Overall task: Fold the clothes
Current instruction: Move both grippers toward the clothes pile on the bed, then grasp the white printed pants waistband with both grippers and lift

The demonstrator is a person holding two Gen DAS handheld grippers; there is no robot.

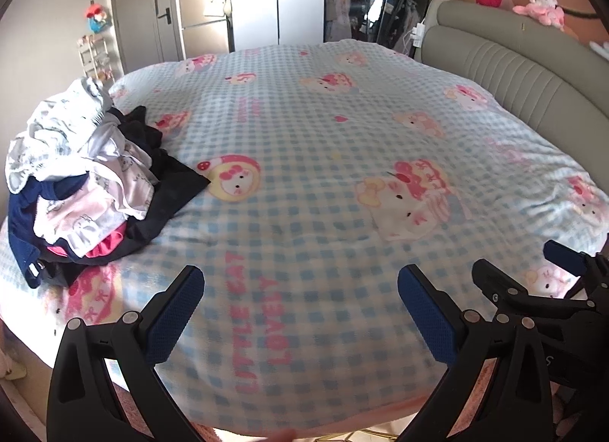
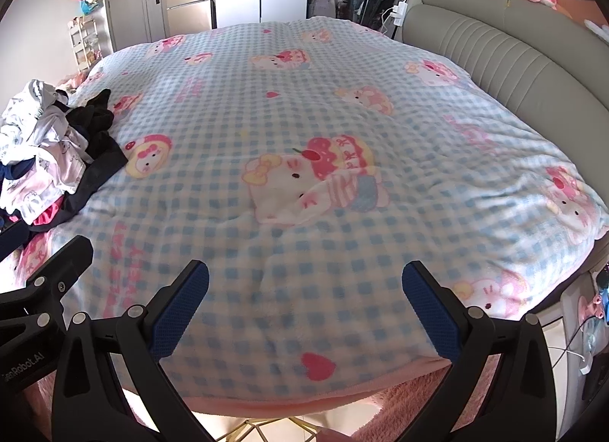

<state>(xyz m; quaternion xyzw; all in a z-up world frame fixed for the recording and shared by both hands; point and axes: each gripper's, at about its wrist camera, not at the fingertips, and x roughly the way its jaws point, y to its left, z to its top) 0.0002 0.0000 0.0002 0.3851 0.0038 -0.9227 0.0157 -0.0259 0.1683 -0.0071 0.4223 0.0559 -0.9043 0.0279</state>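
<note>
Here, at the left edge of both views, a loose heap of crumpled clothes (image 1: pixel 87 190) in white, pale pink print, navy and black sits on the blue-and-white checked fleece blanket with pink cat motifs (image 1: pixel 323 137) that covers the bed. No piece in the heap looks folded, and no folded stack shows anywhere on the blanket. These garments look light, soft and limp, so they would likely sag and drag neighbours along; a black piece (image 1: pixel 179 183) spreads flat at the heap's right side and its free corner looks the easiest place to pinch. Lower centre, the left gripper (image 1: pixel 300 312) hovers above the blanket's near edge, its blue-padded fingers spread wide and holding nothing. At lower right, the right gripper (image 2: pixel 304 308) is likewise wide apart and empty. A grey padded headboard (image 2: pixel 514 61) curves along the right.
</note>
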